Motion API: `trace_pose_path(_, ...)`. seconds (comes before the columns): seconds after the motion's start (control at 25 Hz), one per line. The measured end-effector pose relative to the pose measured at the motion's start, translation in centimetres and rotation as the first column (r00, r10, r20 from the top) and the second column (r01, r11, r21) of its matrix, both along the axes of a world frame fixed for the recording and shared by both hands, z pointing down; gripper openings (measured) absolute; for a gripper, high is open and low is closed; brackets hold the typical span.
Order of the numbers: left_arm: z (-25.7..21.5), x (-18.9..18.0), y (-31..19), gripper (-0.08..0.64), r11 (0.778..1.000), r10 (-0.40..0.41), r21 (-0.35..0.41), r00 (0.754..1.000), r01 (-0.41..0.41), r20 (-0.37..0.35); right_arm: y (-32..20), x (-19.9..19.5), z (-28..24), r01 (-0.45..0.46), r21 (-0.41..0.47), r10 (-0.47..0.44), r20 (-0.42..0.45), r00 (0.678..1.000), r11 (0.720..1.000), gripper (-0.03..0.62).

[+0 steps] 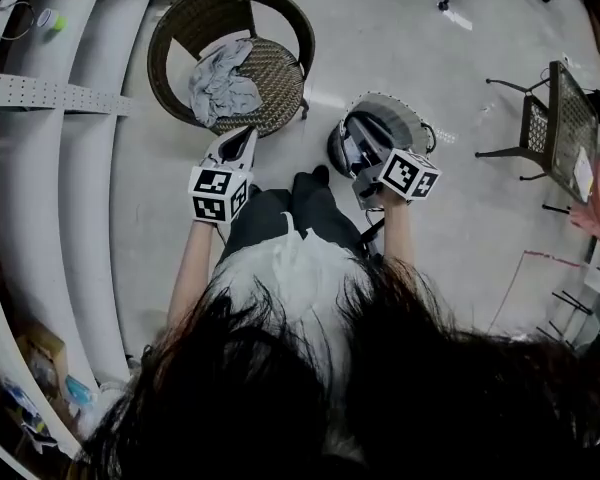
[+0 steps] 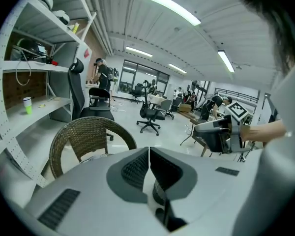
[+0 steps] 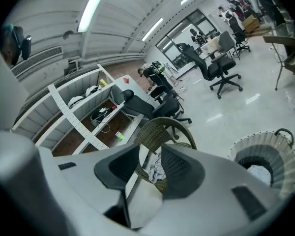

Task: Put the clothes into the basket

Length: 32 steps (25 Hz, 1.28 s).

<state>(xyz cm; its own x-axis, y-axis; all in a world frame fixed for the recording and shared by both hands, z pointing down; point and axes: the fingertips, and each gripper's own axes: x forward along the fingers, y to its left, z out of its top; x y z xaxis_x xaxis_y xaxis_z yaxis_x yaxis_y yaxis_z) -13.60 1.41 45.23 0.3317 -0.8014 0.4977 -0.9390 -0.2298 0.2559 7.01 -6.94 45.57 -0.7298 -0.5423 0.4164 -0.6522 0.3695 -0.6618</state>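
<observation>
Grey-lined left claw (image 2: 147, 154) is clenched tip to tip, nothing between. Right claw (image 3: 150, 149) is released with a bare gap; chair and cloth show through it, far off. Both are held above the floor (image 1: 480, 88), aimed at the far side, probably lining up a pick. Crumpled grey clothes (image 1: 223, 86) sit on the wicker chair (image 1: 285, 88) seat, far left, not yet in the basket (image 1: 388, 101). It stands right of the chair, just beyond the right claw; something pale seems to lie inside. Left claw must open before grabbing.
</observation>
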Motion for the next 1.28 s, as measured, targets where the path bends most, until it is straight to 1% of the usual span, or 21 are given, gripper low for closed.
trace_pose_path(0.16,-0.2,-4.8,2.6,0.021,0.997,-0.072,0.007,0.997,0.072,-0.002,1.1,-4.8,-1.2,0.047,0.024,-0.047,0.01,0.999,0.999,0.149)
trace_pose_path(0.36,0.1,-10.3,5.8,0.021,0.987,-0.162,0.008,0.987,0.162,-0.012,2.5,-10.7,-2.0,0.116,0.046,-0.116,0.005,0.993,0.992,0.147)
trace_pose_path(0.48,0.2,-12.7,7.2,0.021,0.98,-0.199,0.014,0.98,0.199,-0.022,3.6,-13.8,-2.1,0.15,0.055,-0.15,-0.001,0.989,0.987,0.144)
trace_pose_path(0.64,0.0,-14.8,8.6,0.021,0.972,-0.232,0.026,0.972,0.233,-0.032,5.2,-17.4,-2.2,0.22,0.06,-0.219,-0.022,0.975,0.974,0.144)
trace_pose_path(0.76,-0.3,-16.1,9.2,0.021,0.964,-0.262,0.039,0.964,0.264,-0.044,6.0,-19.9,-2.2,0.282,0.063,-0.279,-0.05,0.959,0.957,0.144)
trace_pose_path(0.92,-0.4,-17.4,9.9,0.021,0.947,-0.314,0.043,0.947,0.318,-0.067,6.7,-22.5,-2.2,0.362,0.063,-0.356,-0.088,0.93,0.93,0.144)
trace_pose_path(1.16,0.4,-18.6,10.6,0.021,0.929,-0.367,0.028,0.927,0.37,-0.08,6.5,-26.4,-0.8,0.469,0.047,-0.457,-0.152,0.876,0.882,0.144)
trace_pose_path(1.28,1.0,-19.1,11.0,0.021,0.911,-0.41,0.009,0.908,0.412,-0.086,6.0,-28.2,0.5,0.511,0.018,-0.502,-0.168,0.849,0.859,0.144)
